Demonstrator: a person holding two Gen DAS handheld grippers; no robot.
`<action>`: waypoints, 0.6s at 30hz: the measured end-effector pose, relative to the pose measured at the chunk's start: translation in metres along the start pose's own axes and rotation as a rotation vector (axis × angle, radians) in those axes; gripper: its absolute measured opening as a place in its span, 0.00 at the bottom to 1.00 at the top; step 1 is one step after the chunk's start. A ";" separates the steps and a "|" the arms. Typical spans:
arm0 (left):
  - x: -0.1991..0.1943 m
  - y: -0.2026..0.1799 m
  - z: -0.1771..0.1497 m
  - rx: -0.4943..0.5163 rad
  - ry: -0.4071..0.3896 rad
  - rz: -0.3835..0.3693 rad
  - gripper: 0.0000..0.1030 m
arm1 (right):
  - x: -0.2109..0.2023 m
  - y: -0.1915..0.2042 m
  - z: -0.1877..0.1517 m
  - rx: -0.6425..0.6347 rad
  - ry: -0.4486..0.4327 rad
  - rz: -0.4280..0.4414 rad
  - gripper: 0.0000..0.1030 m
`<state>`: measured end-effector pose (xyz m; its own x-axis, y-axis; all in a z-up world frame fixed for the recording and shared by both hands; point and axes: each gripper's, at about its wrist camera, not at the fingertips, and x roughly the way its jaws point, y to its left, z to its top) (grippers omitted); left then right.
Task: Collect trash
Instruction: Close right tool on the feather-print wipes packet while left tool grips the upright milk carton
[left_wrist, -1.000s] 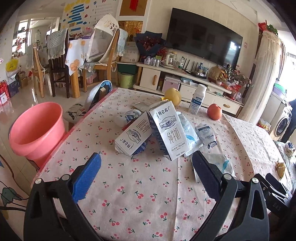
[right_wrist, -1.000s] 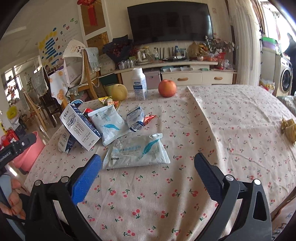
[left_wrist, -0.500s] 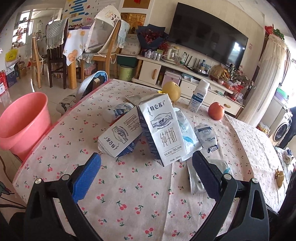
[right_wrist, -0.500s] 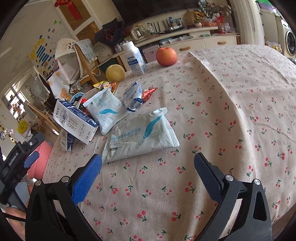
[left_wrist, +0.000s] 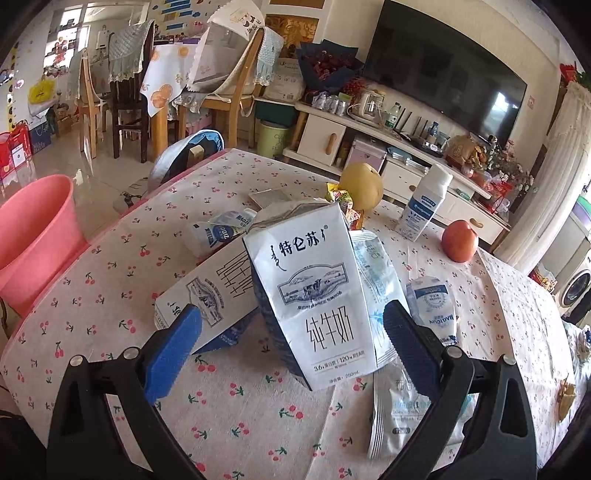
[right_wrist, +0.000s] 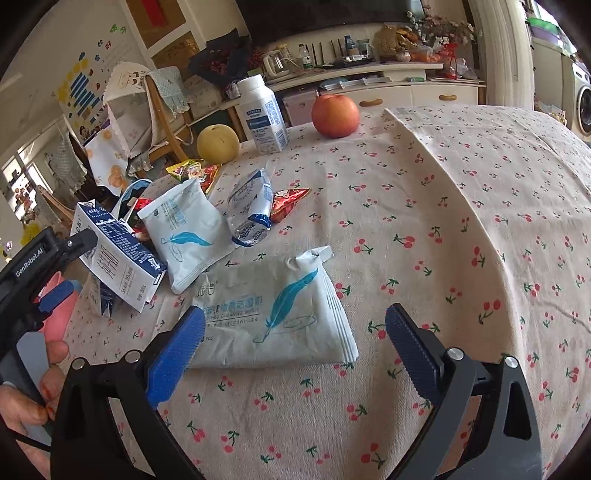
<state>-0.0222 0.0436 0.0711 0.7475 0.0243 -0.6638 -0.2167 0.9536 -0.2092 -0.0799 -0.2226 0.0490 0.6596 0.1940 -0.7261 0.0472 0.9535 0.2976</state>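
The left gripper (left_wrist: 291, 332) hangs low over the cherry-print table (left_wrist: 92, 295) with its blue pads spread wide, and the upright milk carton (left_wrist: 314, 295) stands right between them, neither pad touching it — that looks like a lineup for a pinch across the carton's flat faces, which should give a firm hold on a light, probably empty box. A second carton (left_wrist: 210, 291) lies tipped on its side against the first, so closing on the upright one may drag or topple its neighbour. Off the table's left edge sits the pink bucket (left_wrist: 33, 236), well apart from the pile, and it looks like the likely drop point for the rubbish. The right gripper (right_wrist: 295, 332) is also spread wide and holding nothing, its pads straddling the near end of the flat wet-wipe pack (right_wrist: 273, 314), which lies on the cloth; being thin and limp, it will probably need a pad slid under an edge rather than a squeeze from above. Beyond it lie another feather-print pouch (right_wrist: 184, 229), a crumpled milk sachet (right_wrist: 249, 206) and a red wrapper (right_wrist: 290, 199), all still to be gathered. The pear (right_wrist: 218, 144), the apple (right_wrist: 335, 115) and the white bottle (right_wrist: 262, 114) stand at the far side, clear of the litter, and look like keepers rather than trash. Nothing has been lifted yet, by the look of it.
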 end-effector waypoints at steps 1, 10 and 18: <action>0.003 0.000 0.001 -0.001 0.001 0.006 0.96 | 0.004 0.001 0.002 -0.007 0.004 -0.006 0.94; 0.022 0.001 0.005 -0.004 0.016 0.021 0.72 | 0.031 0.016 0.006 -0.098 0.063 -0.059 0.92; 0.007 0.004 0.000 0.028 0.002 -0.020 0.59 | 0.031 0.022 0.002 -0.124 0.071 -0.020 0.50</action>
<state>-0.0179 0.0474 0.0659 0.7504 0.0048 -0.6609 -0.1844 0.9618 -0.2023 -0.0563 -0.1960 0.0343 0.6049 0.1867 -0.7741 -0.0368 0.9777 0.2070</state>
